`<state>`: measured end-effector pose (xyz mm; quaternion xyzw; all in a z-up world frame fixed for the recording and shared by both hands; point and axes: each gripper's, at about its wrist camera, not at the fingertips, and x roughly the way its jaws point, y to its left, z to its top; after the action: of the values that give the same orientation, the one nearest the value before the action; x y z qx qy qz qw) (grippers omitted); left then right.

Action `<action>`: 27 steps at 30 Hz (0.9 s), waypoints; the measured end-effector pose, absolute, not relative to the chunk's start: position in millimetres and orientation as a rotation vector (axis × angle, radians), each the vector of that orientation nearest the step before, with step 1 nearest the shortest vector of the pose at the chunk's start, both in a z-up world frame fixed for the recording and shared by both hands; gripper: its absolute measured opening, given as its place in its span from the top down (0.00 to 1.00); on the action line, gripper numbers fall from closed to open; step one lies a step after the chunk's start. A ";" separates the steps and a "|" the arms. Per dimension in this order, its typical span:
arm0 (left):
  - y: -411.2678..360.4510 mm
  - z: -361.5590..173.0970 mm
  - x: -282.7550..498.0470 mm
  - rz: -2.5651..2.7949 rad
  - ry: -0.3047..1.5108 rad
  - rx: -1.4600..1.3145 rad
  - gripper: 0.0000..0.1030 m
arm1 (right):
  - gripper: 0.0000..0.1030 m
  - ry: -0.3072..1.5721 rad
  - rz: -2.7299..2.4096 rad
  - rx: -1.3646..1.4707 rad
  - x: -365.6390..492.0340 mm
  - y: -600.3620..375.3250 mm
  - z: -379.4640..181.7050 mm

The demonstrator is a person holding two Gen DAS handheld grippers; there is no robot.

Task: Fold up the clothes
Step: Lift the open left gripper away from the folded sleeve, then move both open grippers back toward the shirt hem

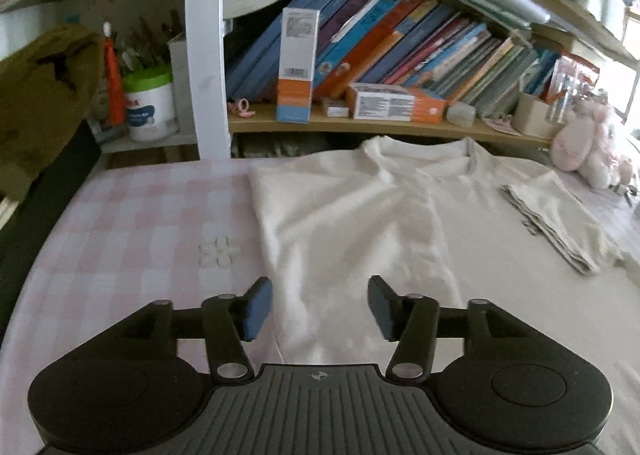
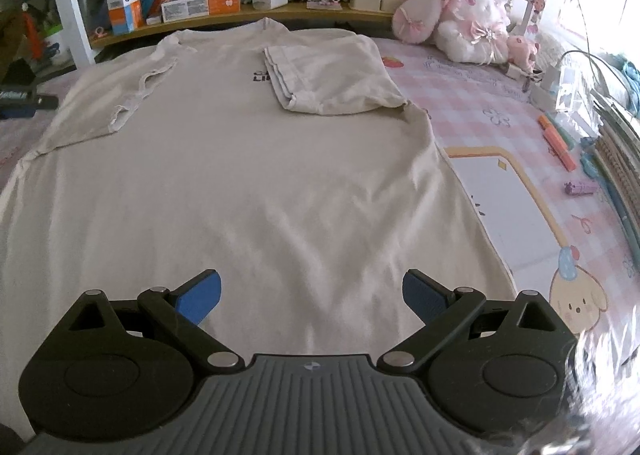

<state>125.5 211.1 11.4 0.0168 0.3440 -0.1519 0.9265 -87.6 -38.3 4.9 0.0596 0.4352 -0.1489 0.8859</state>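
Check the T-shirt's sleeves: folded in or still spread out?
Both folded in. The T-shirt has its right sleeve and left sleeve lying over the chest; the body remains spread flat.

place: home, child's room | evidence: crowded bookshelf (image 1: 400, 55), plush toys (image 2: 460, 15), pink checked cartoon table cover (image 2: 500, 103)

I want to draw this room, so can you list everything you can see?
T-shirt: one, cream, flat on the bed, both sleeves folded in.
Bedsheet: one, pink checked, under the T-shirt.
Books: many, mixed colours, leaning on the shelf.
Boxes: two, white and orange, on the shelf.
Plush toys: pink and white, at the bed's far right.
Tub: one, white with green lid, left shelf.
Left gripper: open, empty.
Right gripper: open, empty.
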 end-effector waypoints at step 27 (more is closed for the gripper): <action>90.8 28.9 -128.5 -0.185 0.733 0.051 0.16 | 0.05 0.744 -0.022 0.108 -174.2 -111.5 22.0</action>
<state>-128.5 90.8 28.9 0.0249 0.3577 -0.0903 0.9291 -174.2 -111.5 22.0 0.0528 0.3634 -0.0107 0.9301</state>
